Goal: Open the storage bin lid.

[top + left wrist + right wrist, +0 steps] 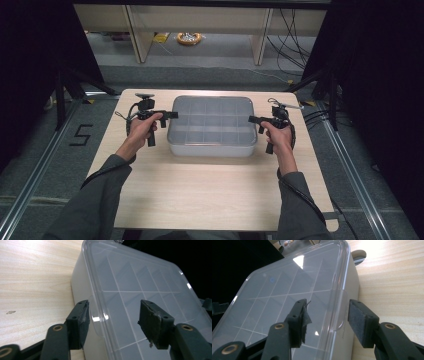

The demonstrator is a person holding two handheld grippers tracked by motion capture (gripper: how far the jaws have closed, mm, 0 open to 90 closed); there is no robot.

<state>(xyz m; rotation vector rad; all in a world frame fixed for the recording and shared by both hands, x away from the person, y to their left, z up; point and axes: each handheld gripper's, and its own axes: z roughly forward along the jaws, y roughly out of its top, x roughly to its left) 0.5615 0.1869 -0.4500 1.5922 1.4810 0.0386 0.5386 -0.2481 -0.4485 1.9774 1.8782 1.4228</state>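
A clear lidded box [212, 126] with a grid of compartments stood on the light wood desk [200, 190], toward the 12 o'clock half of its top.

Both forearms entered from 6 o'clock in grey sleeves [95, 200]. The left hand [141, 131] held the left tongs [172, 115] at the box's 9 o'clock end, pointing toward 3 o'clock. The right hand [278, 135] held the right tongs [252, 119] at the 3 o'clock end, pointing toward 9 o'clock. The two faced each other across the box.

In the left gripper view, the left tongs [113, 315] were released, the jaws spread either side of the lid's rim and a small tab on it, one jaw over the lid, the other beside the box wall. No contact could be confirmed. In the right gripper view, the right tongs [327, 315] were likewise released, straddling the lid edge and its tab, not visibly touching.

The pad on one finger [305, 317] of the right tongs looked frayed. Compartment contents could not be made out through the hazy lid [140, 282]. A rounded object [359, 255] beyond the box's far corner was partly hidden and unidentifiable.
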